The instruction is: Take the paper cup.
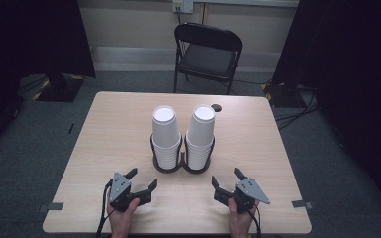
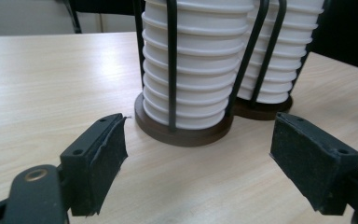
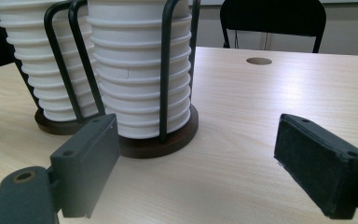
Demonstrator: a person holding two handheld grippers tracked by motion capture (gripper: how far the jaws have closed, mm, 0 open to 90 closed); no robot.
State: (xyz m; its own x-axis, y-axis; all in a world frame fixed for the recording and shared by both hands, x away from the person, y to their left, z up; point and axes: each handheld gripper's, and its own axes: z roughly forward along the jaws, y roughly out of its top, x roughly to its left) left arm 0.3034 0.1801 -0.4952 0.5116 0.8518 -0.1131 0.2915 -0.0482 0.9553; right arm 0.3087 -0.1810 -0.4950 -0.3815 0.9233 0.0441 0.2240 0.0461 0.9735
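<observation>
Both hand-held grippers, left gripper (image 1: 142,179) and right gripper (image 1: 226,181), rest near the table's (image 1: 104,144) front edge, jaws spread and empty; two cup stacks (image 1: 164,134) stand untouched in their wire holder (image 1: 182,166) just beyond, nothing yet started.

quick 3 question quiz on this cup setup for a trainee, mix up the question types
1. True or false: the left gripper holds a cup.
2. How many stacks of white cups stand in the black wire holder? A) one B) two C) three
3. What stands on the floor beyond the table?

Key
1. False. Its jaws are open with nothing between them, as are those of the right gripper.
2. B: the left stack and the right stack, side by side.
3. A black folding chair.
</observation>
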